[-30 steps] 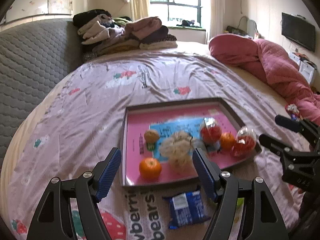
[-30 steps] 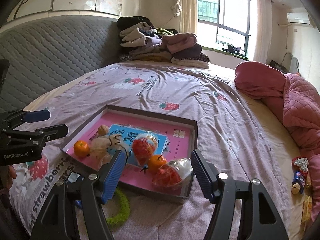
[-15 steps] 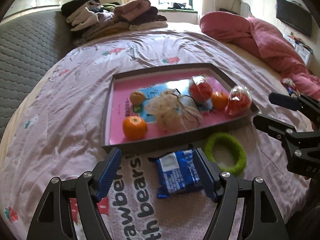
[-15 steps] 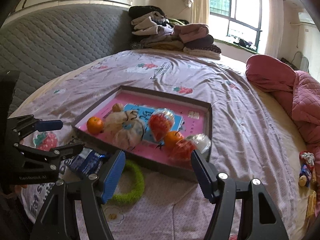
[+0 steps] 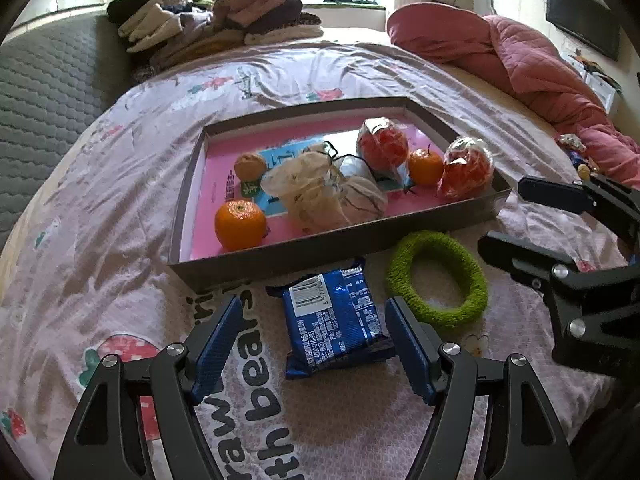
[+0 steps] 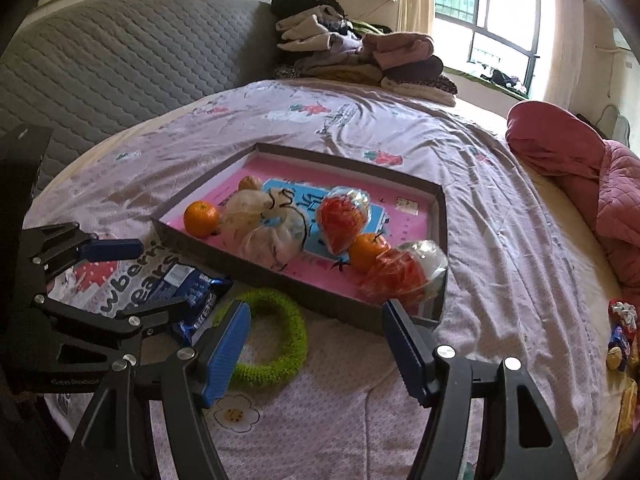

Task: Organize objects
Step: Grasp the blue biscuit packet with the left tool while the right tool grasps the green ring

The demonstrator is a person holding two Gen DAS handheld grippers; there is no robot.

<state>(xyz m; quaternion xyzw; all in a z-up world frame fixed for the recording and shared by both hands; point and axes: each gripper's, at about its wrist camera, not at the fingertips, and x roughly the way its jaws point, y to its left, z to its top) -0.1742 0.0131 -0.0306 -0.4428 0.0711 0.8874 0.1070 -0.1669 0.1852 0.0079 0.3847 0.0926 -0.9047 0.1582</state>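
One blue snack packet point(image 5: 334, 320) flat, long axis toward tray point(image 5: 280, 258).

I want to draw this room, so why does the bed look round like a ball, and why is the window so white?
In both wrist views the fisheye lens bends the bedsheet into a dome and leaves dark corners. In the right wrist view the window is washed out by daylight. In the left wrist view the blue snack packet looks sharp, with a little shine on its wrapper.
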